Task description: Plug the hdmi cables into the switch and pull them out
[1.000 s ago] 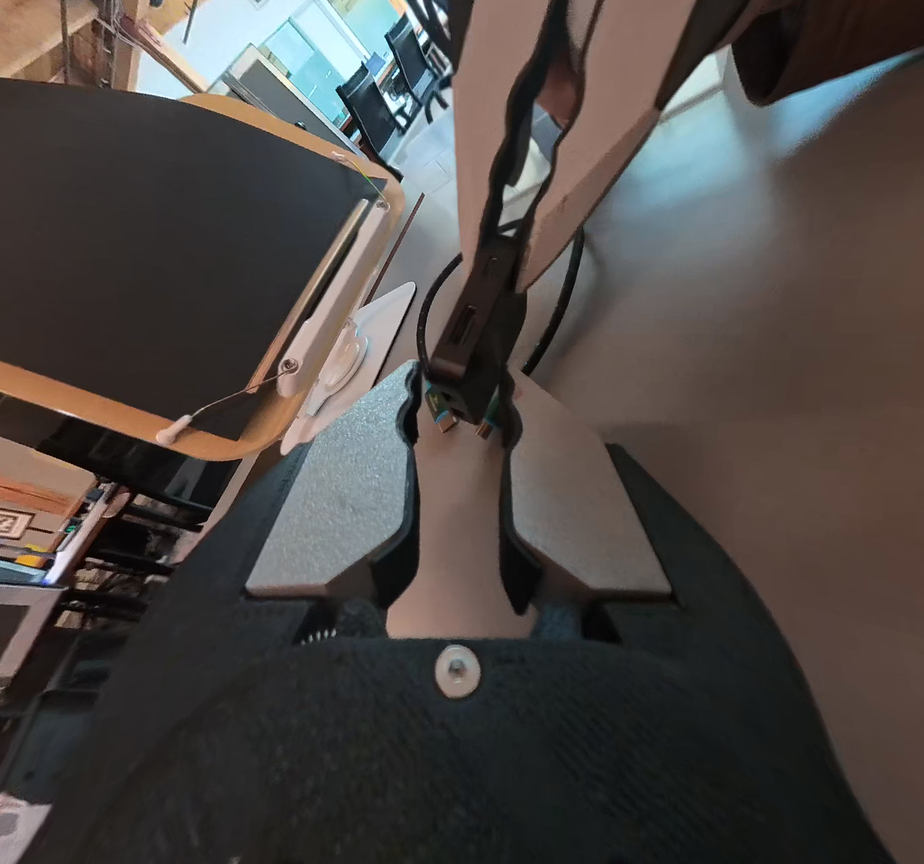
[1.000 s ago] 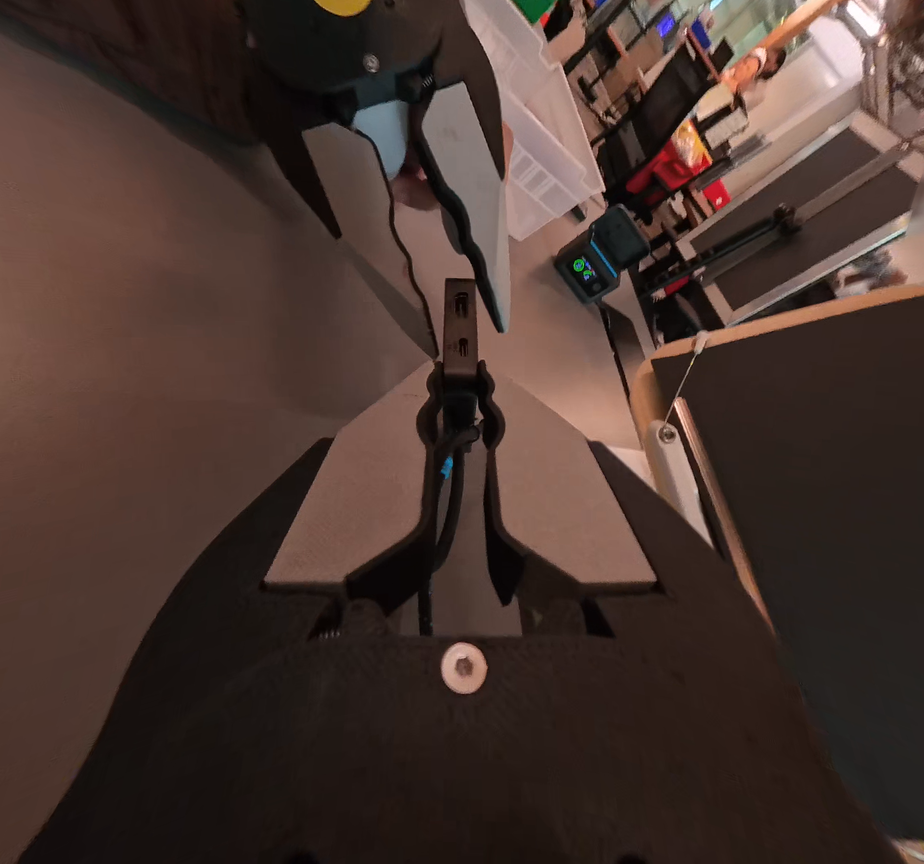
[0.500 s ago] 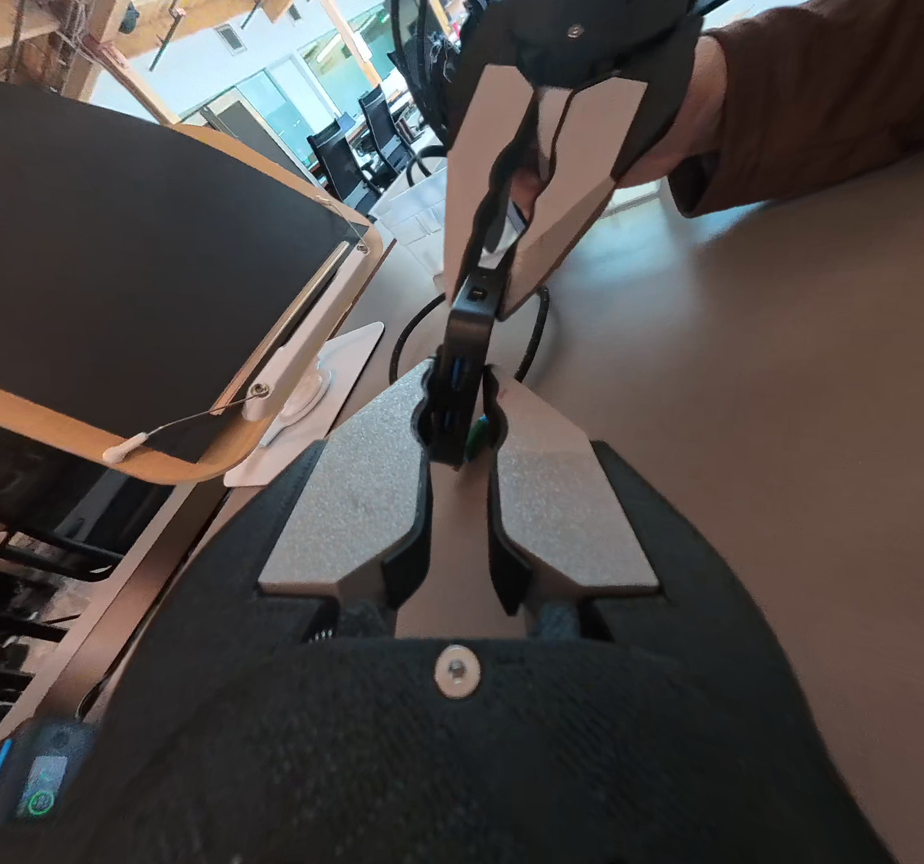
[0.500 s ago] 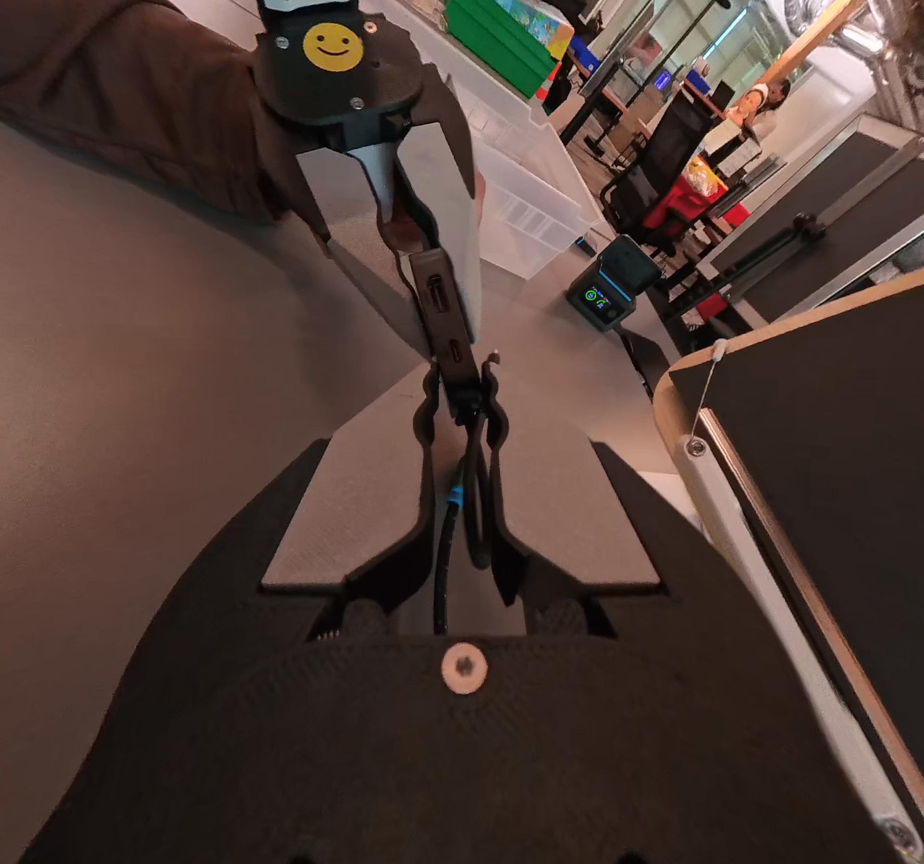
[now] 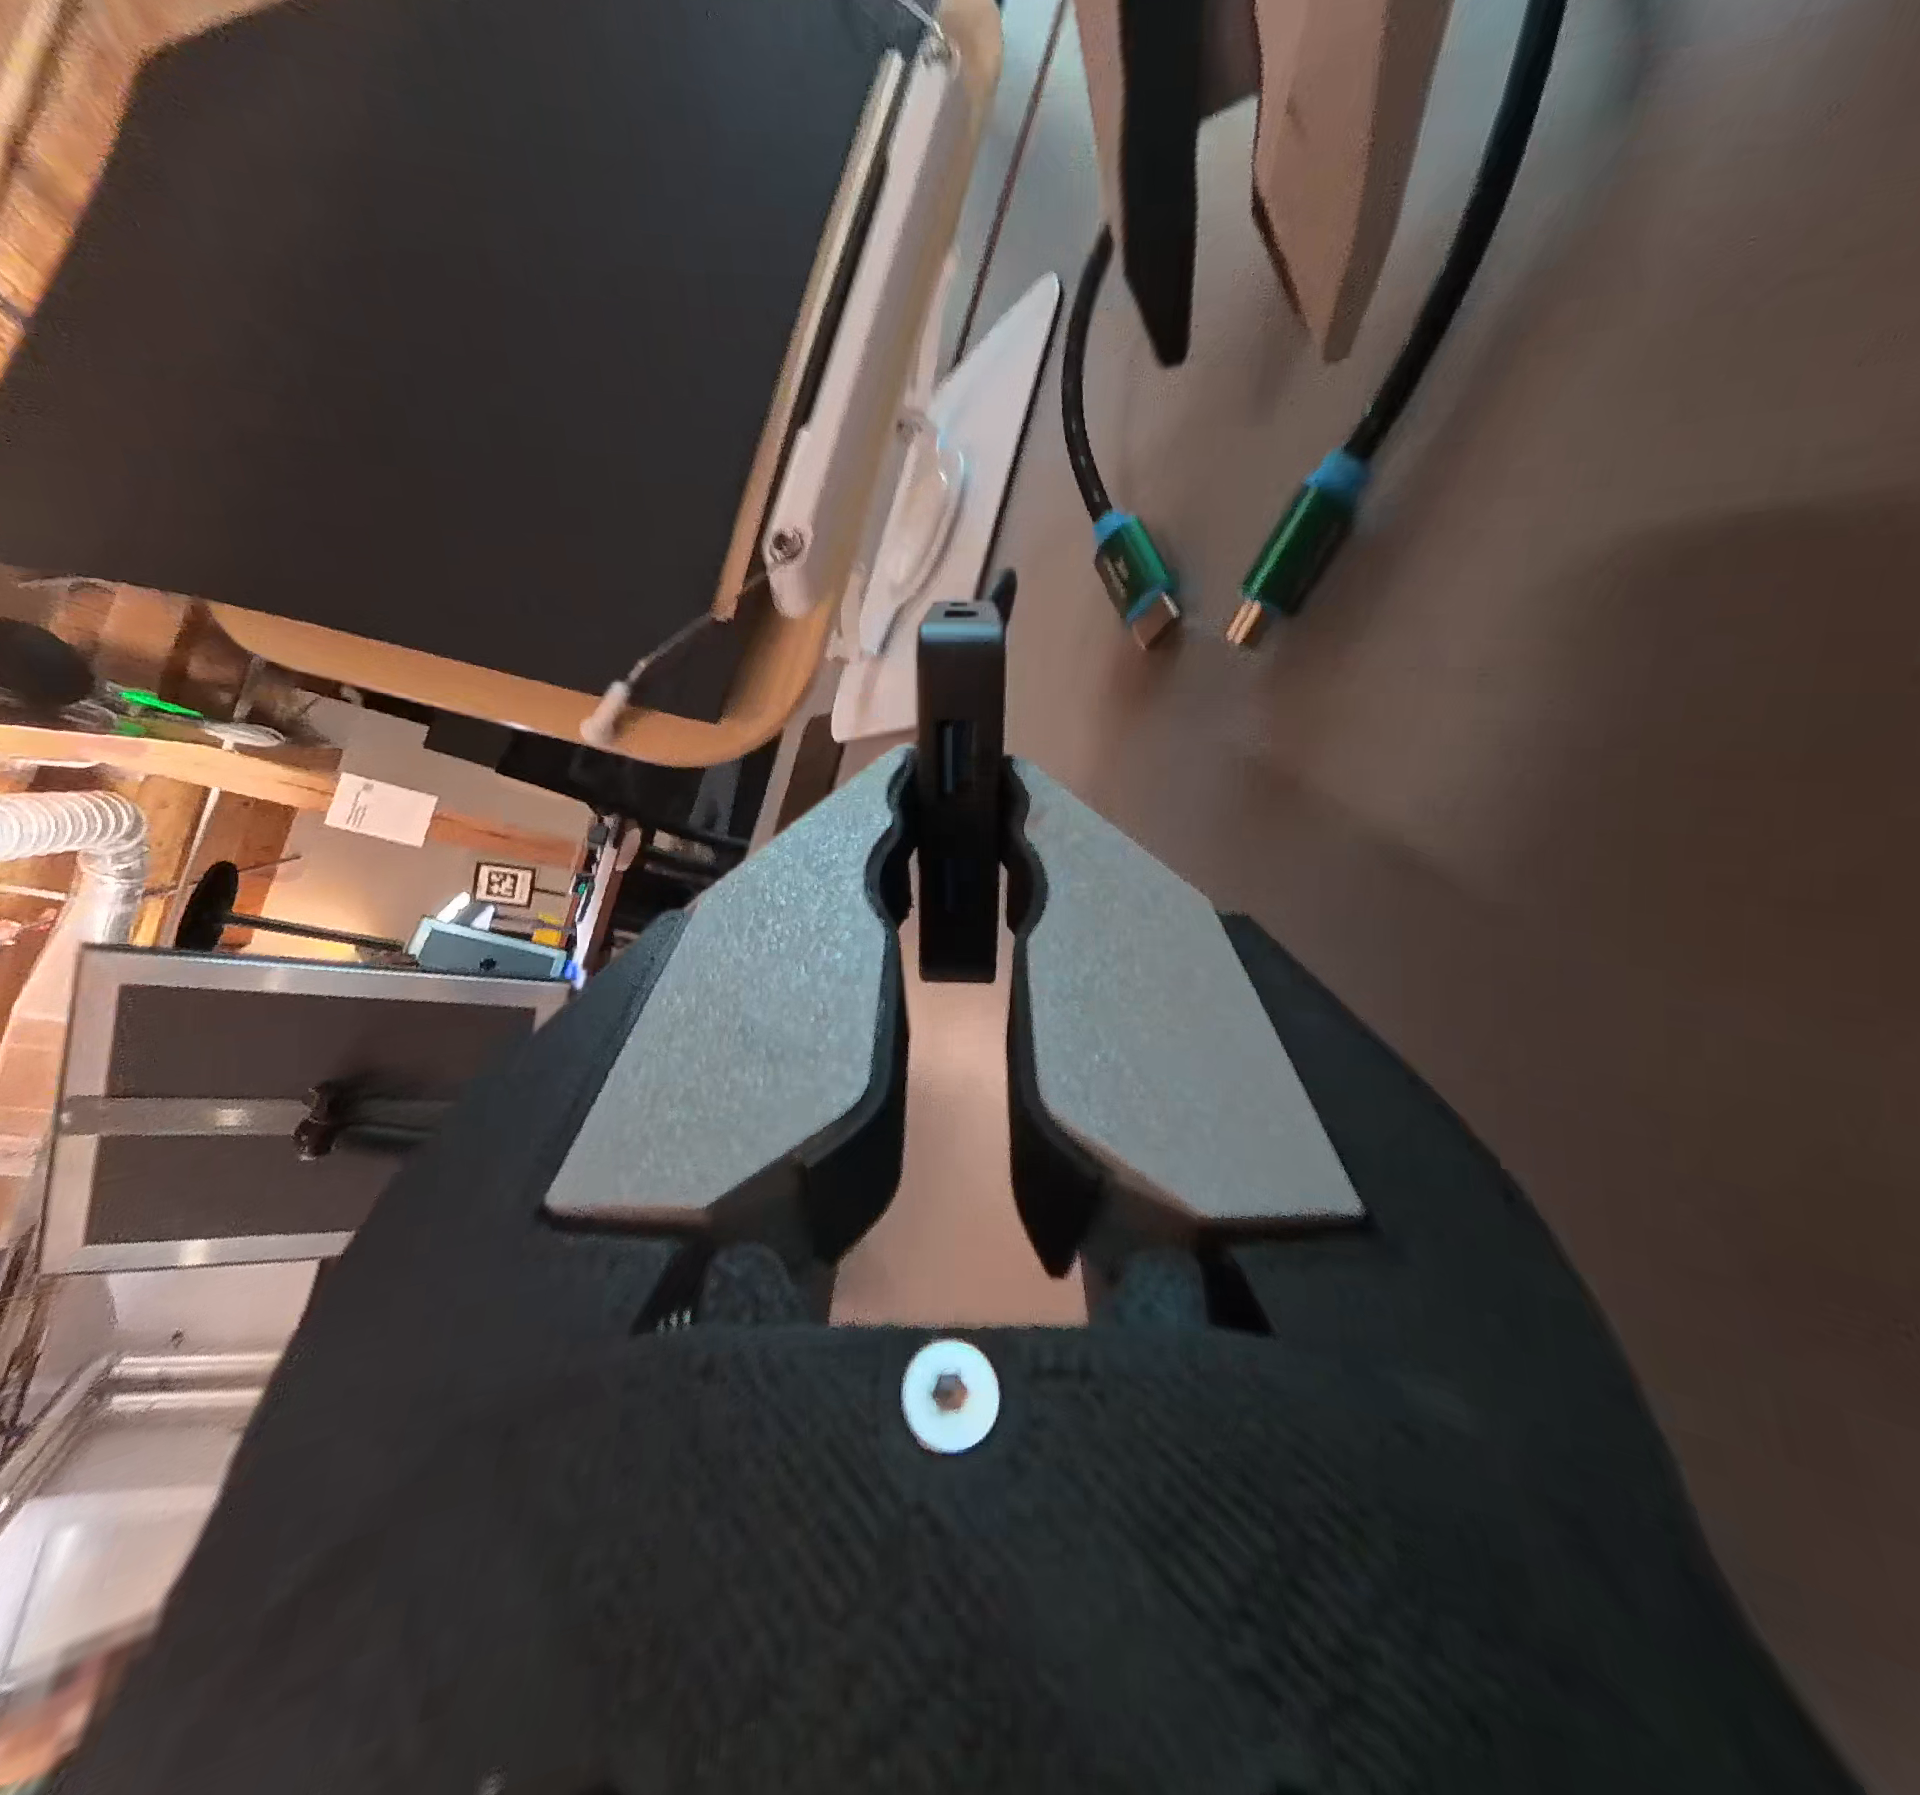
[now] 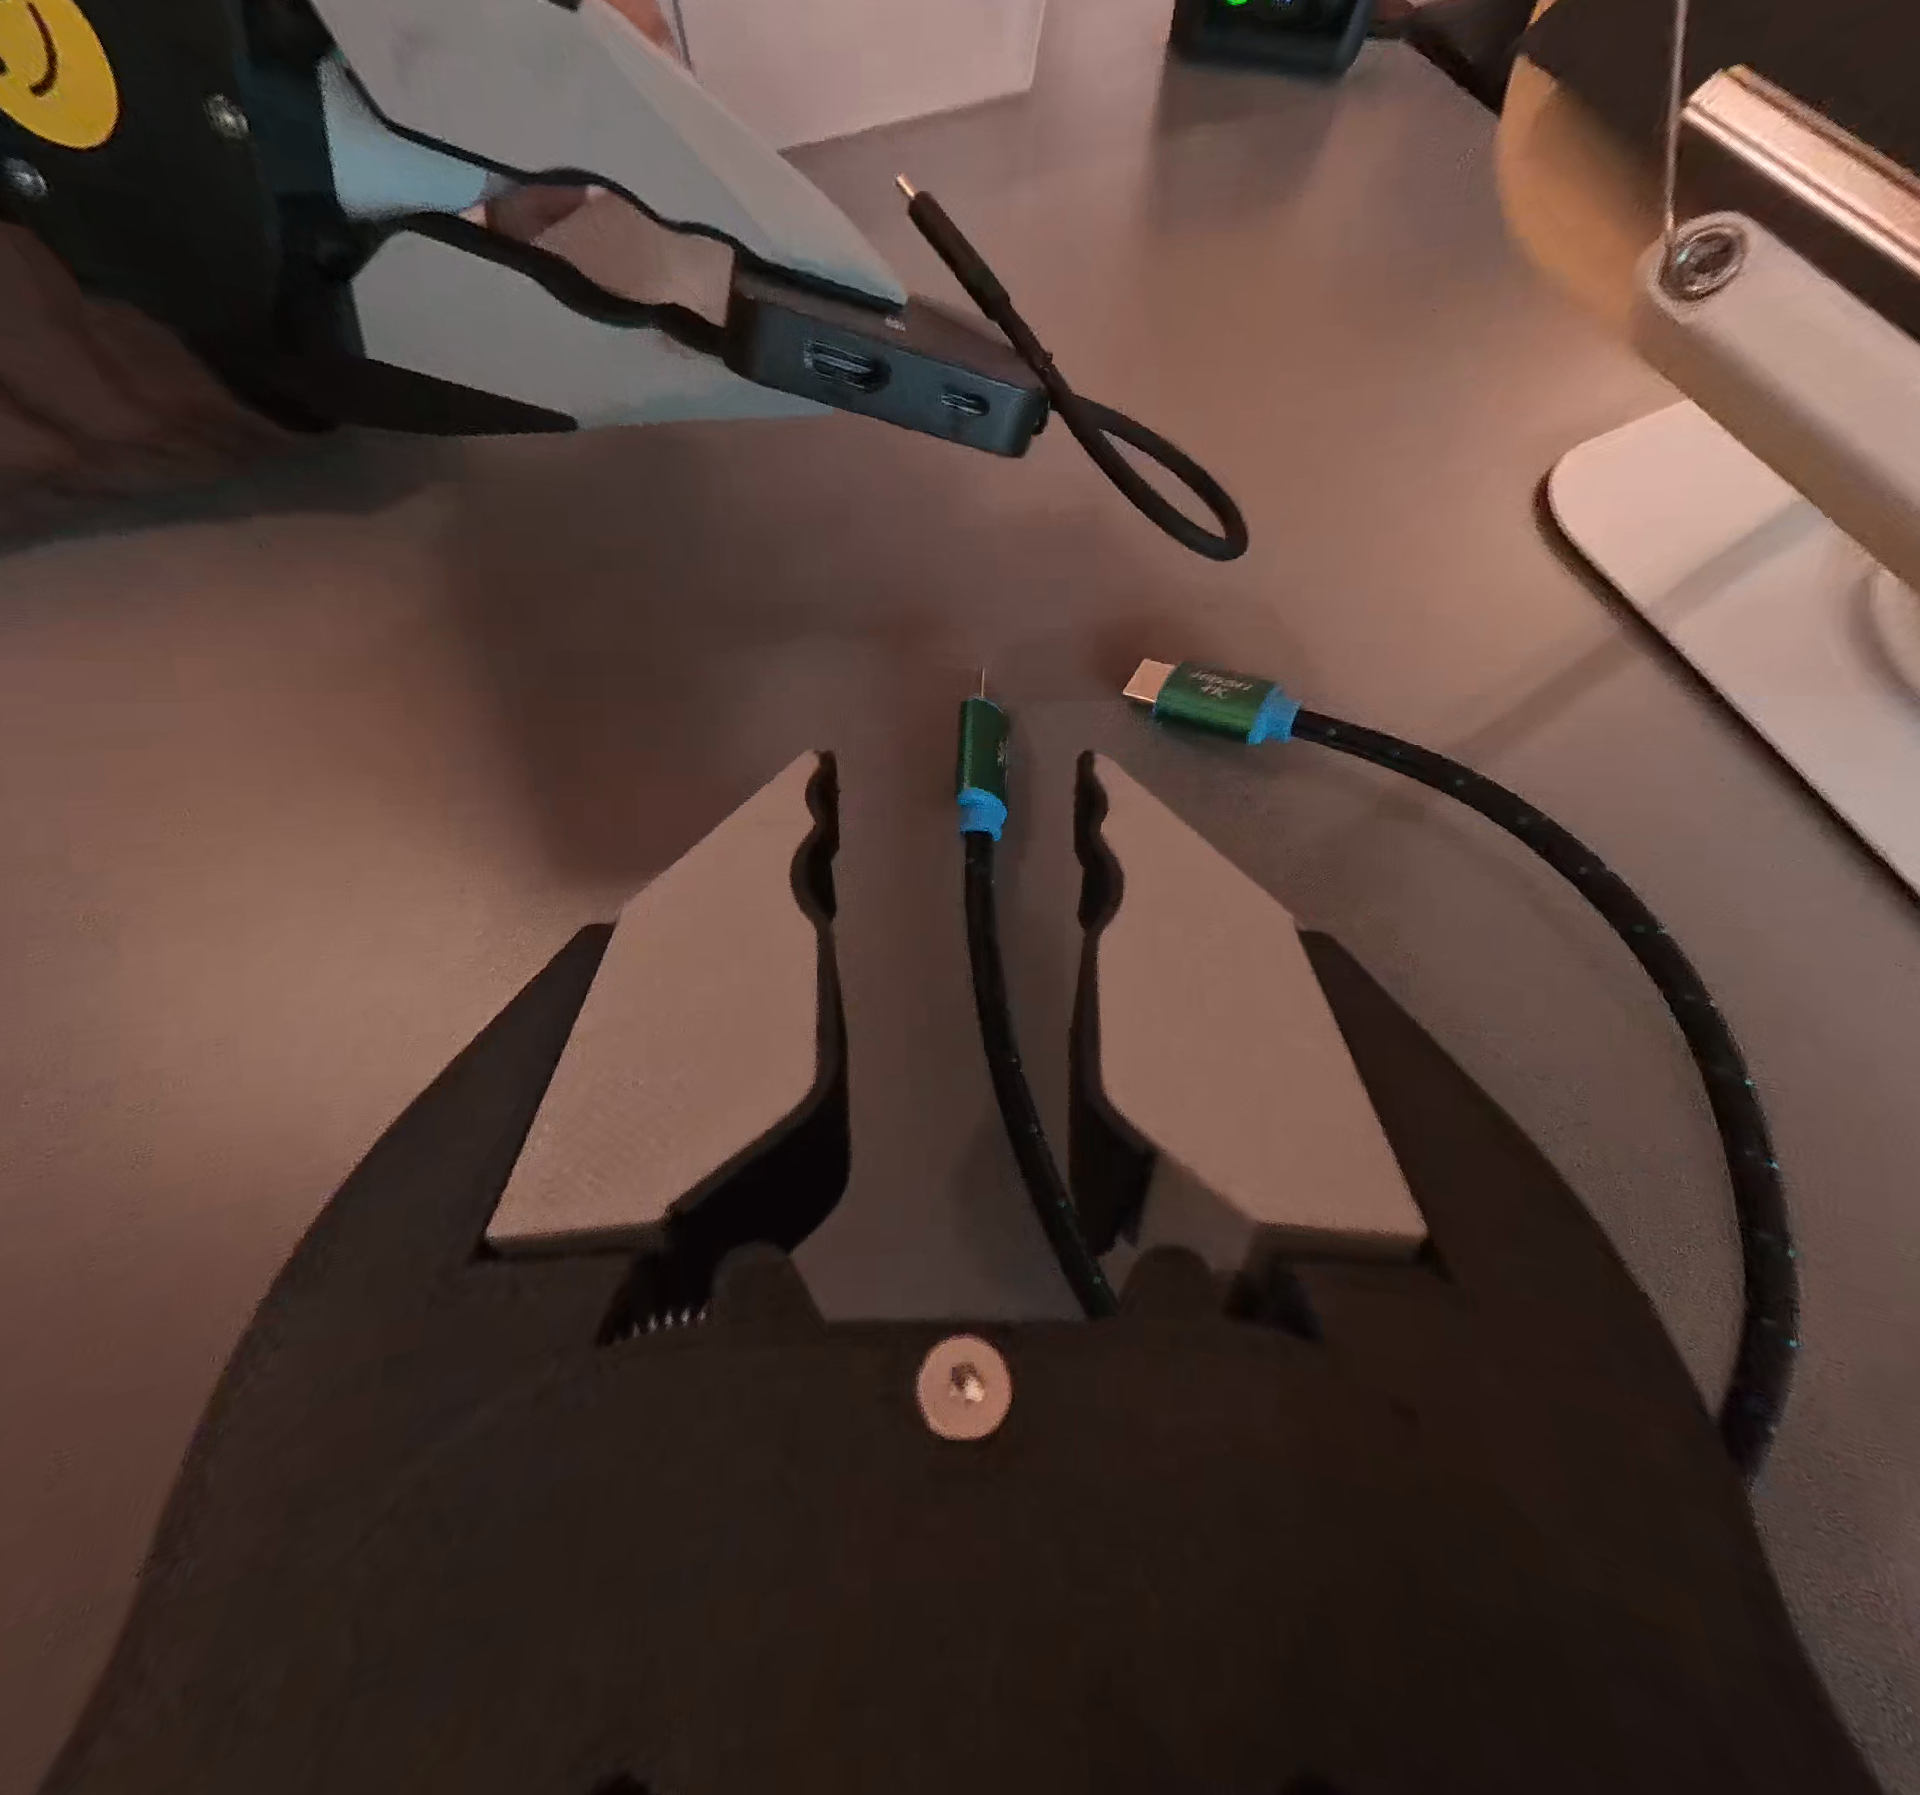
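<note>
**Observer:** So where does the job stand?

**Operator:** Nearly finished, I judge. My left gripper [image 5: 958, 815] has its fingers closed tight on the switch [image 6: 894, 372], which I hold up clear of the bench [image 6: 312, 758]. Its ports look bare, and only its own short pigtail lead [image 6: 1122, 457] hangs off the end. Both hdmi cables are unplugged. One green plug [image 6: 982, 748] lies on the bench between the fingers of my right gripper [image 6: 956, 779], and the other plug [image 6: 1210, 696] lies just beside it to the right.

**Observer:** And the right one, holding anything?

**Operator:** No. Its fingers stand spread apart, with the cable running between them, and I see no contact with either finger. In the left wrist view it hangs above the two plugs.

**Observer:** What changed from half a second ago?

**Operator:** Back then my right fingers were pinched shut on a plug seated in the end of the switch, with both grippers nose to nose. Now the plug is out and dropped, the fingers have opened, and the grippers have drawn apart. If another round is wanted, I must pick a plug up again. Otherwise I only need to set the switch down.
</note>
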{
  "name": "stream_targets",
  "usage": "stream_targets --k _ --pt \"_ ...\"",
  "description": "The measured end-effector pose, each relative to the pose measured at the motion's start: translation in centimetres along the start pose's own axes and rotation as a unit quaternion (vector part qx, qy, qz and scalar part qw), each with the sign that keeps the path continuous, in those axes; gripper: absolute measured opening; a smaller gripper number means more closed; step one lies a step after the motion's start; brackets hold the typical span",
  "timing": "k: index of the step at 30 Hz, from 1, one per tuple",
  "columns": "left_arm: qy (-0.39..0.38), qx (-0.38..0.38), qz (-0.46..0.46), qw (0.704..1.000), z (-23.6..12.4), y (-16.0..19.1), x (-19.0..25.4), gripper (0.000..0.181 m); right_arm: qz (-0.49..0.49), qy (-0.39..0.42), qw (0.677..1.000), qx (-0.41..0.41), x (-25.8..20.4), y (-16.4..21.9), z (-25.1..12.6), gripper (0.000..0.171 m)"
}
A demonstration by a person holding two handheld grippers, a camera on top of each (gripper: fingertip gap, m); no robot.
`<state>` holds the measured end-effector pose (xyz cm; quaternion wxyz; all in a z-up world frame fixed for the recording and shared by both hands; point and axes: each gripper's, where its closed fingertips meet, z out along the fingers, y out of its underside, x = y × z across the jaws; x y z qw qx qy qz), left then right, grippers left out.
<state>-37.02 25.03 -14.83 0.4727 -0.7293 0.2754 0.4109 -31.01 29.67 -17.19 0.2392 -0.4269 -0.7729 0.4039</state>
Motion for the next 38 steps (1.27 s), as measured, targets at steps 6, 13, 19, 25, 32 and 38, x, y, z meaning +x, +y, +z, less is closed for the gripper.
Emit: stream_targets --k 6,13,19,25,32,38 --pt "0.025 -0.033 0.004 0.999 0.7 1.4 0.9 0.011 -0.074 0.051 0.994 -0.062 0.4 2.0 1.7 0.033" --pt "0.025 -0.047 0.029 0.998 0.9 1.9 1.1 0.012 -0.181 0.113 0.973 -0.092 1.4 2.4 2.9 0.008" --pt "0.01 -0.065 0.064 0.996 1.2 2.3 1.0 0.011 -0.363 0.224 0.901 -0.071 1.7 -0.2 1.7 0.008" --pt "0.013 -0.064 0.065 0.996 1.1 2.0 1.1 0.011 -0.523 0.327 0.78 -0.11 1.8 -0.7 1.4 0.008" --pt "0.018 -0.082 0.082 0.993 1.2 1.5 1.4 0.011 -0.519 0.395 0.746 -0.132 2.2 -2.0 1.4 0.009" --pt "0.047 -0.08 0.047 0.995 1.2 1.1 2.2 0.011 -0.542 0.406 0.723 -0.138 2.1 -2.1 1.7 0.008"
